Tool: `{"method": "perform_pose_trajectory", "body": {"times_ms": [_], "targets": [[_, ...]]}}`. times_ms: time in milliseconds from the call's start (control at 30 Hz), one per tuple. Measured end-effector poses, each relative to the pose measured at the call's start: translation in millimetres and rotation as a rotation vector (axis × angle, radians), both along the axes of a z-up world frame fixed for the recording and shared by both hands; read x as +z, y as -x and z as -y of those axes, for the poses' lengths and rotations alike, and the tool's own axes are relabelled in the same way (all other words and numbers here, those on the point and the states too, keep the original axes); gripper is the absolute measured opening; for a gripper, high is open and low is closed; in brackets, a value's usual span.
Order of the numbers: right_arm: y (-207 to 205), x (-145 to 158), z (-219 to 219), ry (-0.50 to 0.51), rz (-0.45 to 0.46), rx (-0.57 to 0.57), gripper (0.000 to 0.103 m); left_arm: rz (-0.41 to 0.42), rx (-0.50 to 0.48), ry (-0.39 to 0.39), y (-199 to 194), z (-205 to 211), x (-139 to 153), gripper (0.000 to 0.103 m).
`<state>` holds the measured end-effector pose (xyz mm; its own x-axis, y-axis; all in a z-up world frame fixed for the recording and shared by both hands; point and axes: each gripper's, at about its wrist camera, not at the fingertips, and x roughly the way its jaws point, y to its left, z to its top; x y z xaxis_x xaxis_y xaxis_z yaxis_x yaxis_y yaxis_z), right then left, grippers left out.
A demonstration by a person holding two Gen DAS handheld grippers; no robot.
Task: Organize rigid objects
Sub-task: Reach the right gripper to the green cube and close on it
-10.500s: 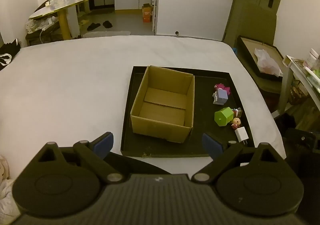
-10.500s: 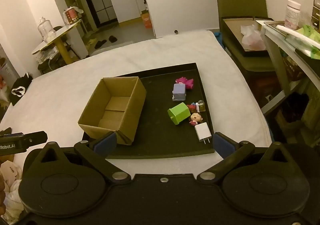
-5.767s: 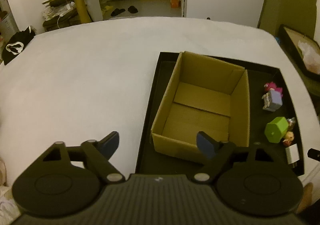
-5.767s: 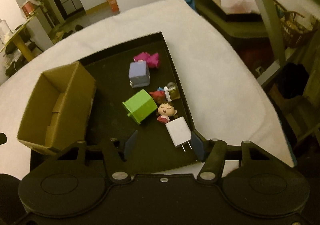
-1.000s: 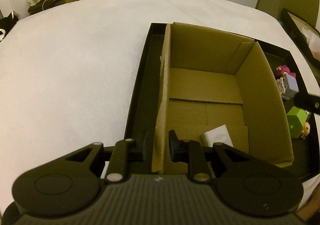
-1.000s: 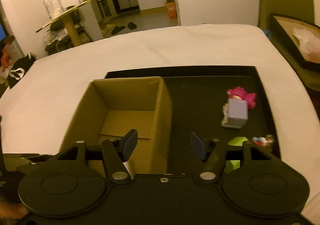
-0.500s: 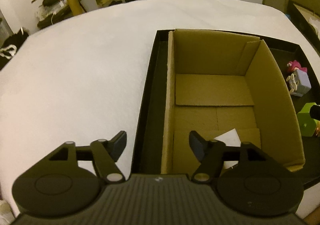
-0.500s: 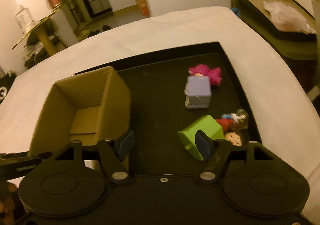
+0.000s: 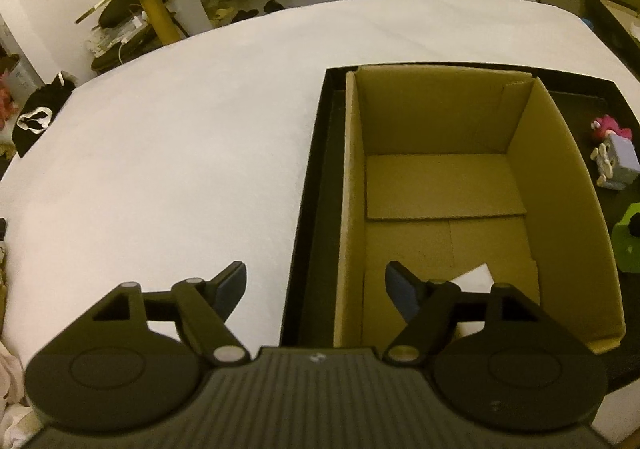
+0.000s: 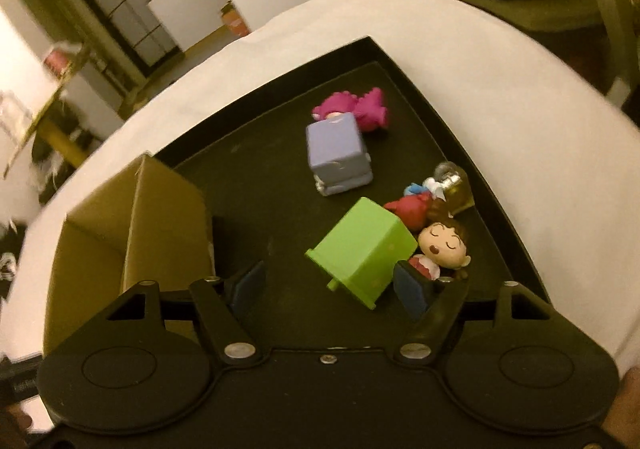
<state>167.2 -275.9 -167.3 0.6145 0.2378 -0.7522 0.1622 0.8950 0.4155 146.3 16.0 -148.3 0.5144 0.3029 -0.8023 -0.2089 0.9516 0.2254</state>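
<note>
- The right tool [image 10: 328, 285] hangs low over the black tray [image 10: 448, 145], its jaws spread wide and gripping nothing; the green block [image 10: 362, 251] lies just ahead, partly between the blue pads.
- The block looks like hard, light plastic with flat faces and a small peg on its near side. My guess is that it will not give under pressure, so a squeeze across two opposite flat faces should hold; the smooth finish could slip if only a corner is caught.
- Touching the block's right side is a small doll [image 10: 442, 245] with a round head; a grab here risks knocking it.
- Further along sit a red figure [image 10: 408, 207], a small clear bottle [image 10: 456, 185], a purple block [image 10: 338, 153] and a pink toy [image 10: 370, 109], all loose on the tray.
- The left tool [image 9: 316, 289] is likewise released and empty, straddling the near left wall of the cardboard box [image 9: 352, 177].
- Inside the box, near its front, lies a white charger [image 9: 474, 277], partly hidden by the tool.
- Tray and box rest on a bed [image 9: 180, 137] with a white cover.
</note>
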Motion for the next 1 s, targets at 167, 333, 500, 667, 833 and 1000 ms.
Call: {"method": "perform_pose_trajectory", "body": {"times_ms": [167,333,500,667,833,1000], "targets": [[-7,-8,14,-0.087,-0.001,-0.061,0.07,0.009,0.009,-0.041,-6,1,1,0.076],[-19,-20,18,-0.118,-0.037,-0.082,0.07,0.003,0.005,-0.067,-14,3,-1,0.076],[-25,-28,14,-0.117,-0.039,-0.095,0.066,-0.007,0.006,-0.074,-17,4,-4,0.076],[-25,-24,11,-0.126,-0.056,-0.077,0.051,-0.024,0.009,-0.06,-17,2,-5,0.076],[-20,-3,7,-0.13,0.012,-0.039,0.051,-0.027,0.015,-0.055,-15,0,-4,0.076],[-18,13,3,-0.118,0.065,-0.023,0.051,-0.025,0.003,-0.052,-12,0,-3,0.076]]}}
